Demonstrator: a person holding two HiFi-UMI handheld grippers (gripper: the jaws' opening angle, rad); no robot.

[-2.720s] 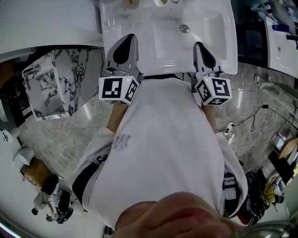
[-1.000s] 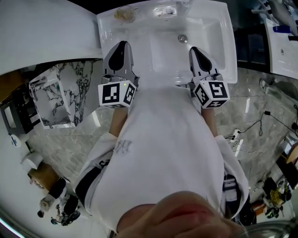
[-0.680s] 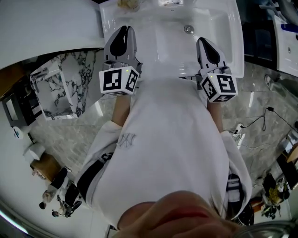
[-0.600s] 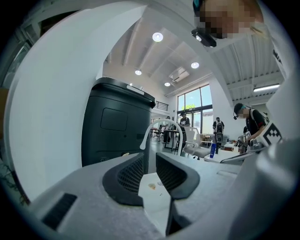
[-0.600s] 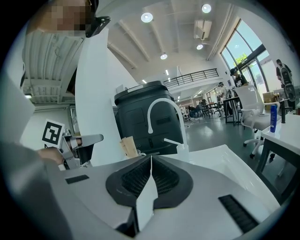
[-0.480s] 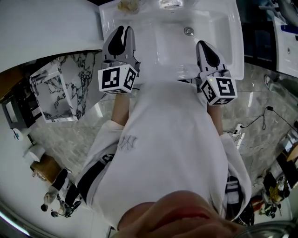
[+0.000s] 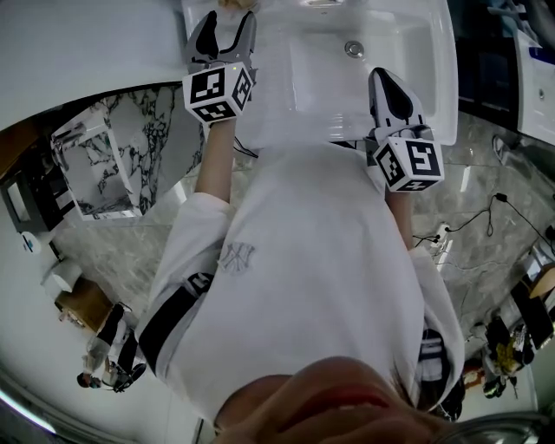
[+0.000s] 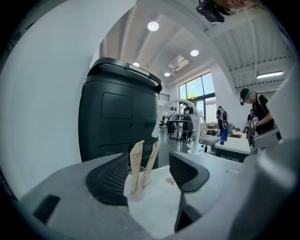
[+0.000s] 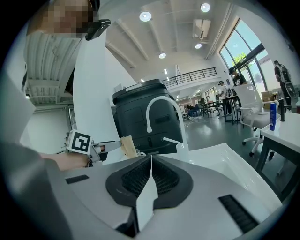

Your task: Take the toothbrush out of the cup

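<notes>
A clear cup stands on the white sink's back left corner, and two paper-wrapped toothbrushes stick up out of it. My left gripper is reached out to it, jaws opening. The wrapped brushes stand between the two fingers, close to the left pad, and neither pad presses on them. In the head view the left gripper is at the top edge, over that corner. My right gripper hangs over the sink's front rim, shut with nothing in it. From the right gripper view I see the left gripper beside the wrapped brushes.
The white sink has a drain and a curved white faucet at its back. A big black bin stands behind the cup. A marble-patterned box sits on the floor at left. People and desks are far off.
The left gripper has reached forward to the sink's back left corner and its jaws have gone from shut to wide apart. The right gripper has stayed put.
</notes>
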